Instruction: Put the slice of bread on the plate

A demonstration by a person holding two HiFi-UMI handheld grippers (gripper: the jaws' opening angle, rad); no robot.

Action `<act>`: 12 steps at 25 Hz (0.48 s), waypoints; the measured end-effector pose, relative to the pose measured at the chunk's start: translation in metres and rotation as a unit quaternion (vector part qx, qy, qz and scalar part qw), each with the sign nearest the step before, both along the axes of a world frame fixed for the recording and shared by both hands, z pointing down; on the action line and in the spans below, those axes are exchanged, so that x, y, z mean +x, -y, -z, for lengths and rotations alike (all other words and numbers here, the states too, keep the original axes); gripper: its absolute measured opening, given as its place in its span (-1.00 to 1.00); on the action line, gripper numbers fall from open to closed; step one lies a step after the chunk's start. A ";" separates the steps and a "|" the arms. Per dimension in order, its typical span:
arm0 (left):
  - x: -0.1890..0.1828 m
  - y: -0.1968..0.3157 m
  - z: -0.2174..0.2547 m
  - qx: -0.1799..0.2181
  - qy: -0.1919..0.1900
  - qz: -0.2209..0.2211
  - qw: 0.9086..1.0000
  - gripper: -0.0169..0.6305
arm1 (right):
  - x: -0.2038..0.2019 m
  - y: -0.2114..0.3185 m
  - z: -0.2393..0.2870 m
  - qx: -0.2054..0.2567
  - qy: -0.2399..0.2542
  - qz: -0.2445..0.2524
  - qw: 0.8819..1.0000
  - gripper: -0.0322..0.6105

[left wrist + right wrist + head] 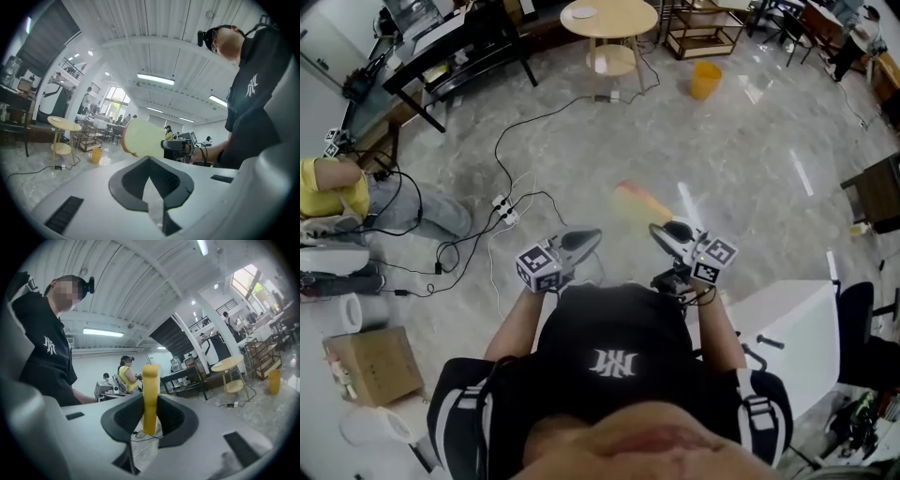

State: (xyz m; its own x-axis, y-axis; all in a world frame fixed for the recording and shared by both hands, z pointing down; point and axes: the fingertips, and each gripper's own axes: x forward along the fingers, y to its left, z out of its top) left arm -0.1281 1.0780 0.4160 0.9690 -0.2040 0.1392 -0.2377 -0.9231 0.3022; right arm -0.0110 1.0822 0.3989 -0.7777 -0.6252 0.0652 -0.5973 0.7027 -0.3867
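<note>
Head view: I'm looking steeply down over a black T-shirt at both bare forearms, which reach forward side by side, elbows bent, over the grey marbled floor (741,159). The left tongs (592,235) point towards 1 o'clock and the right tongs (656,229) towards 11 o'clock, so their tips angle in towards each other but stay apart. The pale, brown-crusted slice of bread (639,199) sticks out from the right tongs towards 11 o'clock, in the air above the floor, and it is blurred. A round light-wood table (609,19) stands at 12 o'clock with a yellow bin (705,80) near it at 1 o'clock. A white surface (792,328) lies at 4 o'clock, and a person in a yellow shirt (333,187) sits at 9 o'clock.

Left gripper view: the dark pads of my left tongs meet at their tips with nothing between them. Beyond them, at 12 o'clock, the slice of bread shows its broad face, held at its right edge by the other tongs.

Right gripper view: my right tongs are clamped on the slice of bread. It stands upright and edge-on between the two dark pads, its top rising above them. The tongs point roughly level across the room.
</note>
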 end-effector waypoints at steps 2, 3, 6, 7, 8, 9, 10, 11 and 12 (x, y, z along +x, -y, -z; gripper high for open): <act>-0.003 -0.003 -0.003 0.000 0.003 0.007 1.000 -0.92 | -0.002 0.000 0.000 0.003 0.008 0.005 1.000 -0.62; -0.004 -0.005 -0.005 -0.001 0.005 0.009 1.000 -0.92 | -0.003 -0.001 0.001 0.004 0.013 0.007 1.000 -0.62; -0.008 -0.006 -0.007 -0.011 0.003 0.023 1.000 -0.92 | -0.006 -0.003 -0.001 0.004 0.018 0.013 1.000 -0.62; -0.010 -0.006 -0.007 -0.013 0.000 0.029 1.000 -0.92 | -0.007 -0.004 -0.003 0.003 0.018 0.017 1.000 -0.62; -0.011 -0.007 -0.006 -0.014 -0.002 0.034 0.999 -0.92 | -0.007 -0.005 -0.005 0.003 0.019 0.020 1.000 -0.62; -0.010 -0.008 -0.003 -0.017 -0.006 0.039 0.999 -0.92 | -0.005 -0.006 -0.006 0.001 0.021 0.023 1.000 -0.62; -0.008 -0.010 0.001 -0.021 -0.012 0.043 0.999 -0.92 | -0.002 -0.007 -0.006 0.000 0.027 0.026 0.999 -0.62; -0.004 -0.013 0.006 -0.026 -0.017 0.047 0.998 -0.92 | 0.003 -0.007 -0.005 -0.002 0.034 0.027 0.999 -0.62; 0.000 -0.015 0.008 -0.028 -0.020 0.049 0.998 -0.92 | 0.007 -0.007 -0.004 -0.004 0.041 0.028 0.999 -0.62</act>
State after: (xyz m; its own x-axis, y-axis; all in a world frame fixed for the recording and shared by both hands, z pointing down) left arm -0.1279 1.0931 0.4080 0.9496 -0.2919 0.1142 -0.3134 -0.8775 0.3631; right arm -0.0037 1.0895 0.4029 -0.8149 -0.5796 0.0049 -0.5228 0.7314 -0.4378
